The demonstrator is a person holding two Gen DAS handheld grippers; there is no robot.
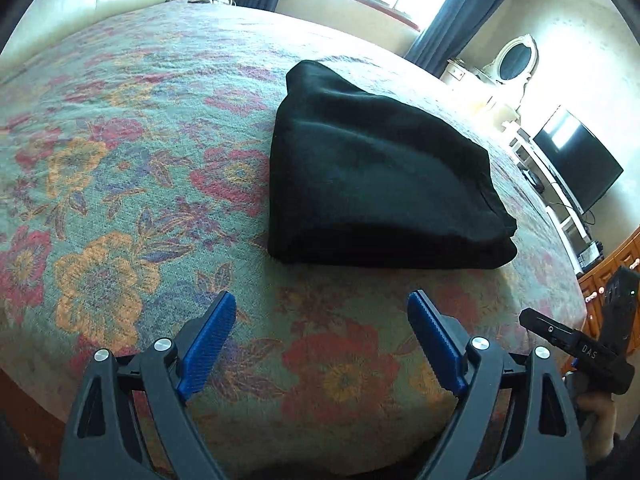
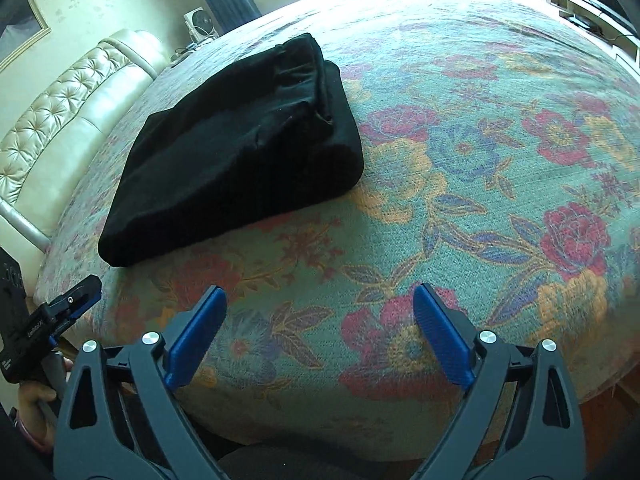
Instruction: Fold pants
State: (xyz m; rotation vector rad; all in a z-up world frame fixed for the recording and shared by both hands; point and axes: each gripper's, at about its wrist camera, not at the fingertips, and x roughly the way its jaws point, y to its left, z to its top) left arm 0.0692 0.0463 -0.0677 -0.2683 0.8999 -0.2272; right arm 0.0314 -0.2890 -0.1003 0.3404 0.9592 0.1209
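Black folded fabric pants (image 1: 380,176) stacked on floral woven bedspread (image 1: 120,184); left gripper (image 1: 320,344) and right gripper (image 2: 320,336) both spread apart, empty. Risk: snagging top layer, undoing fold.

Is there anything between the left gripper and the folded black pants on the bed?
Nothing but bare floral bedspread lies between the open left gripper and the pants, as the left wrist view shows.

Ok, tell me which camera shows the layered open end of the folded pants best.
Right wrist view: the black pants turn their stacked layers and opening toward that camera. The left wrist view shows mostly the smooth top and rounded fold, with layered edges only at the right corner.
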